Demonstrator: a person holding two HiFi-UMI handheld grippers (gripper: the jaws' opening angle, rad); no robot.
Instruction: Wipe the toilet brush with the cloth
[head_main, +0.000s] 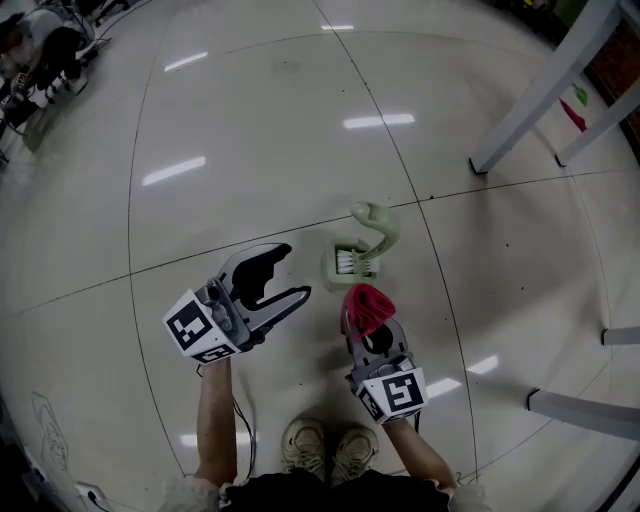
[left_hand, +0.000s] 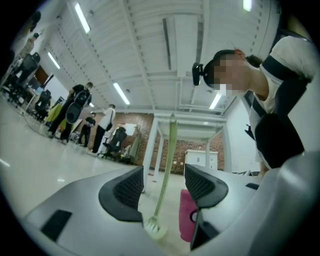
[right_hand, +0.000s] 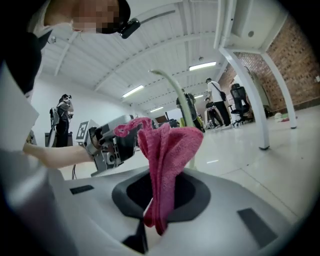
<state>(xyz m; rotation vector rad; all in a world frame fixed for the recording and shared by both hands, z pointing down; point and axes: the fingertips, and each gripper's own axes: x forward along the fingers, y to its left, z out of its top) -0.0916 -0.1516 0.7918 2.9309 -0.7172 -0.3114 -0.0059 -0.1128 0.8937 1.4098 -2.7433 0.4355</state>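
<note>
Right gripper (right_hand: 160, 190): fingers were closed on the cloth (right_hand: 167, 150), pinching its lower folds, with the rest standing up in a loose pink bunch above the tips. Left gripper (head_main: 298, 270): fingers stood wide apart with nothing touching the pads. The brush (head_main: 362, 250) lined up in the gap between them but lay well beyond the tips, not within reach. It stood on the floor (head_main: 300, 130), head down and curved pale green handle up, ahead of both sets of fingers, nearer the right pair and just past the cloth. Cloth and brush were apart. Judged progress: cloth secured, brush ungrasped, wiping not begun. Remaining, as I read it, were steadying the brush, probably with the left fingers, bringing the cloth against it and rubbing it down. Farther out from the fingers: white table legs (head_main: 540, 95) off to the right, and standing people (left_hand: 75, 107) far beyond the left tips. Unresolved: whether the brush head sat in a holder or on bare floor. The left gripper body cut off the base of the head in its own view, and the cloth covered the lower handle in the right gripper view and the right fingertips in the head view. How dirty the bristles were could not be made out.
</note>
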